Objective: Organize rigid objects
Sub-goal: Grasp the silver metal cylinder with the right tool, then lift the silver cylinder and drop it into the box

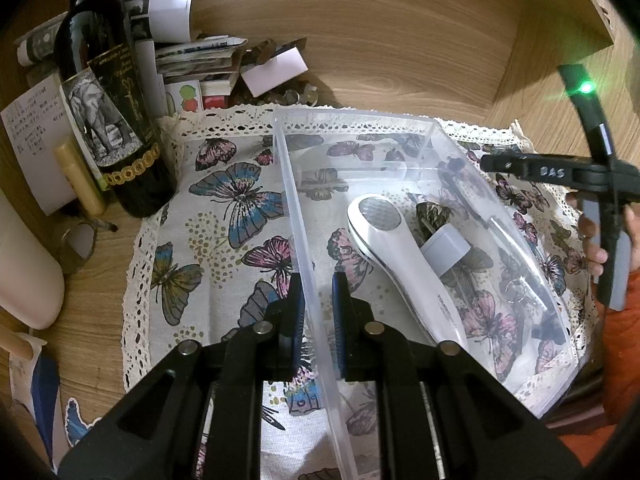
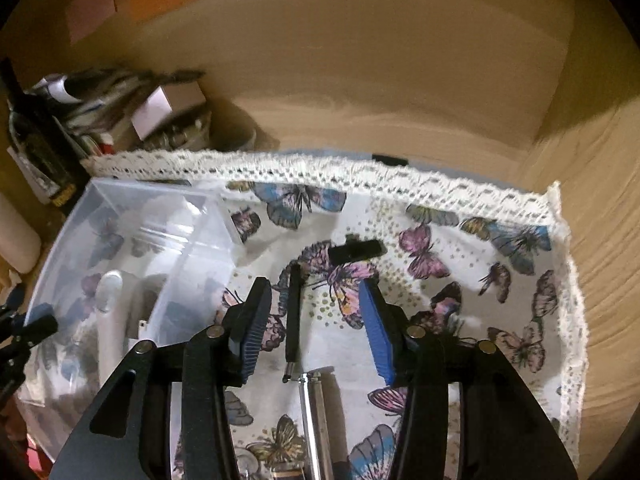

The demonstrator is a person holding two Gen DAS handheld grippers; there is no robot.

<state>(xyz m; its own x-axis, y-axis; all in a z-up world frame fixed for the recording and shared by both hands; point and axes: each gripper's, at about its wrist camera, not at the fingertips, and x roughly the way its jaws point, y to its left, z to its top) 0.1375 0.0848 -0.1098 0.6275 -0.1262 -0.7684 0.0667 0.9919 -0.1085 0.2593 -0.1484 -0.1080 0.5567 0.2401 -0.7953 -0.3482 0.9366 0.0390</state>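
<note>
On the butterfly cloth (image 1: 224, 216), the left gripper (image 1: 318, 312) is clenched on the near wall of the clear bin (image 1: 292, 200), likely to steady it, with a white handheld device (image 1: 396, 256) already inside. To the right, the right gripper (image 2: 316, 320) stands released above a black rod (image 2: 293, 312), touching nothing. The silver piece (image 2: 316, 420) below runs out of frame, and blur keeps me from naming either.

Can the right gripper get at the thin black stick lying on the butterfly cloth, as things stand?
Probably yes. The right gripper is open and hangs over the black stick, which lies bare on the cloth between its fingers. The clear bin sits off to the side, clear of the way.
</note>
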